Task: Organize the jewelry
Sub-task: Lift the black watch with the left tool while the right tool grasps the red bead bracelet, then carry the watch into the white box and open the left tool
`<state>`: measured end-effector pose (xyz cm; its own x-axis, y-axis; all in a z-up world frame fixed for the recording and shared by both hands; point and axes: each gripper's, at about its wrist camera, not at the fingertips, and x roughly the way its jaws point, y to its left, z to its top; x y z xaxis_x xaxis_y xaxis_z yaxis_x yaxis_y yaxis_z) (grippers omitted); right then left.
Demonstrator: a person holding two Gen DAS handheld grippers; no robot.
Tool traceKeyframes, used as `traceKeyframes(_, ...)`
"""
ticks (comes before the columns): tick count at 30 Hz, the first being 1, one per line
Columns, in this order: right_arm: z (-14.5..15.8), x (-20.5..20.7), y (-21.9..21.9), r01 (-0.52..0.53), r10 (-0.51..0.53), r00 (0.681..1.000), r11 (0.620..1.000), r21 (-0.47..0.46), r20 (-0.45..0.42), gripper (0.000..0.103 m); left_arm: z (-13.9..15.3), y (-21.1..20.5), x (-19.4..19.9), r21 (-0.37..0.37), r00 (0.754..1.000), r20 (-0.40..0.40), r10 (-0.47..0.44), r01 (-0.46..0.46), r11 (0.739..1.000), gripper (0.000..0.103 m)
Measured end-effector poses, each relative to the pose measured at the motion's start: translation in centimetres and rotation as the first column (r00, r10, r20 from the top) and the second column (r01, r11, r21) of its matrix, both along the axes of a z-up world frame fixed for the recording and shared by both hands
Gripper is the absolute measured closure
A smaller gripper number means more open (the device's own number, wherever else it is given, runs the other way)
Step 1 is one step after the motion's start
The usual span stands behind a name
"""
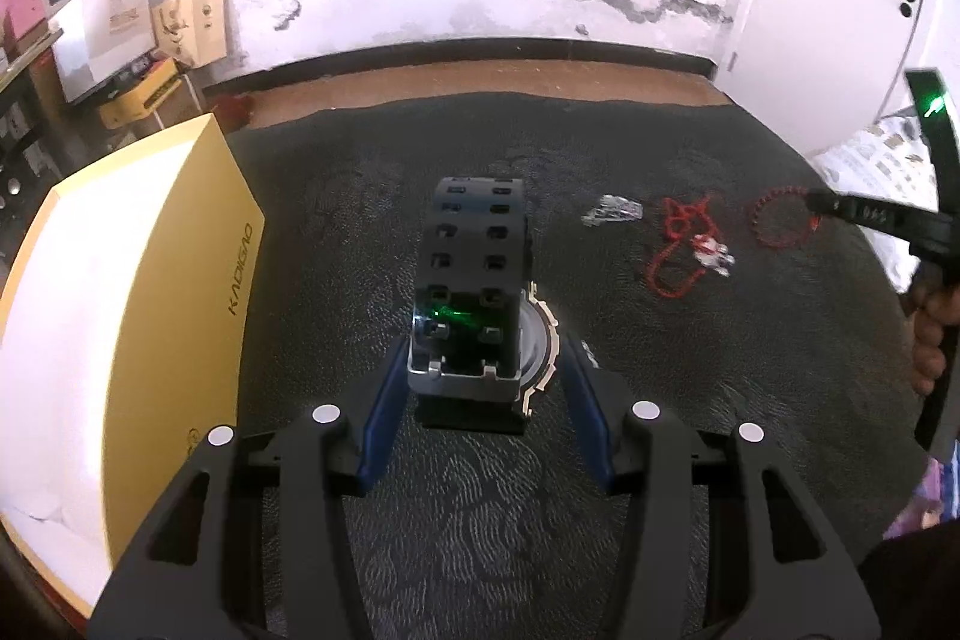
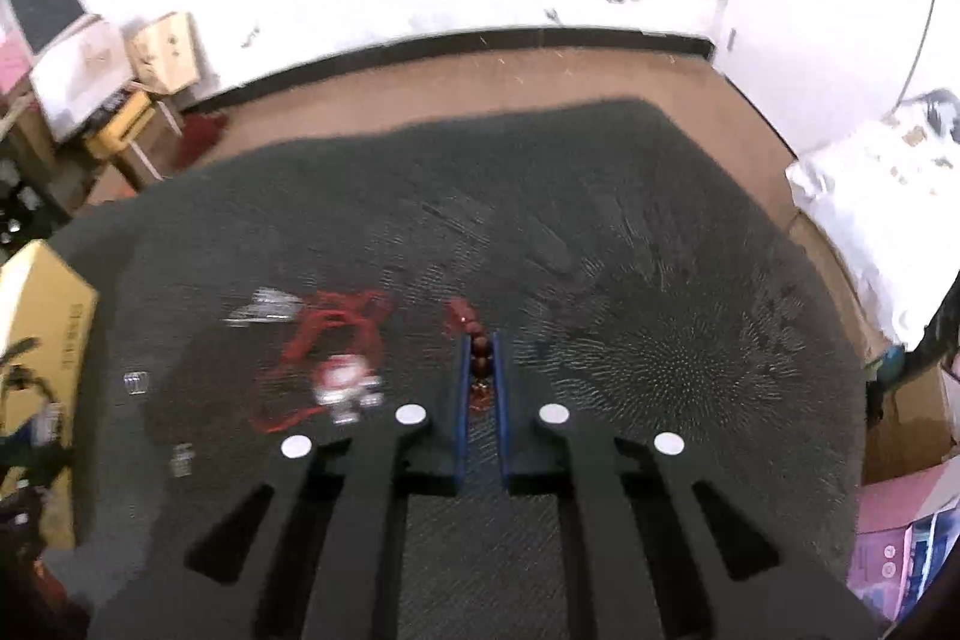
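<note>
My left gripper (image 1: 480, 340) is shut on a black wristwatch (image 1: 477, 274) with a perforated strap, held upright above the dark cloth (image 1: 480, 520). My right gripper (image 2: 480, 340) is shut on a red bead bracelet (image 2: 480, 358); in the left wrist view that bracelet (image 1: 780, 220) hangs as a ring from the right gripper's fingertips (image 1: 825, 203). A red cord necklace (image 1: 678, 244) with a red-and-white pendant (image 1: 711, 250) and a clear sparkly piece (image 1: 612, 210) lie on the cloth; they also show blurred in the right wrist view, necklace (image 2: 336, 328), clear piece (image 2: 267, 307).
A yellow box (image 1: 138, 316) with a white inside stands open at the left edge of the cloth. Small silver pieces (image 2: 137, 381) lie on the cloth near it. Cardboard boxes (image 1: 186, 19) stand by the far wall. White bedding (image 2: 870, 196) lies at the right.
</note>
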<state>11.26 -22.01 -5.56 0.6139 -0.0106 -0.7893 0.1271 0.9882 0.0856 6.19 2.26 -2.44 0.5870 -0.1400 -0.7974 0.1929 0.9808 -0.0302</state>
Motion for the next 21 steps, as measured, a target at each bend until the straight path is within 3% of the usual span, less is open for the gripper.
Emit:
traceKeyframes(5, 4.4, -3.0, 4.4, -0.088, 0.085, 0.994, 0.995, 0.038, 0.069, 0.095, 3.4, 2.0, -1.5, -0.008, 1.000, 0.008, 0.016, -0.016, 1.000, 0.053)
traceKeyframes(11, 7.9, -4.8, 11.8, -0.245, 0.236, 0.963, 0.968, 0.057, 0.132, 0.095, 7.9, 7.3, -3.3, 0.000, 0.990, 0.068, 0.124, -0.124, 0.992, 0.053)
traceKeyframes(15, 9.7, -5.1, 17.4, -0.350, 0.336, 0.927, 0.935, 0.063, 0.167, 0.095, 8.7, 10.9, -3.6, 0.015, 0.973, 0.096, 0.211, -0.213, 0.977, 0.053)
traceKeyframes(21, 10.8, -5.4, 25.3, -0.468, 0.451, 0.872, 0.882, 0.055, 0.190, 0.095, 7.6, 16.5, -3.2, 0.020, 0.944, 0.085, 0.319, -0.322, 0.947, 0.053)
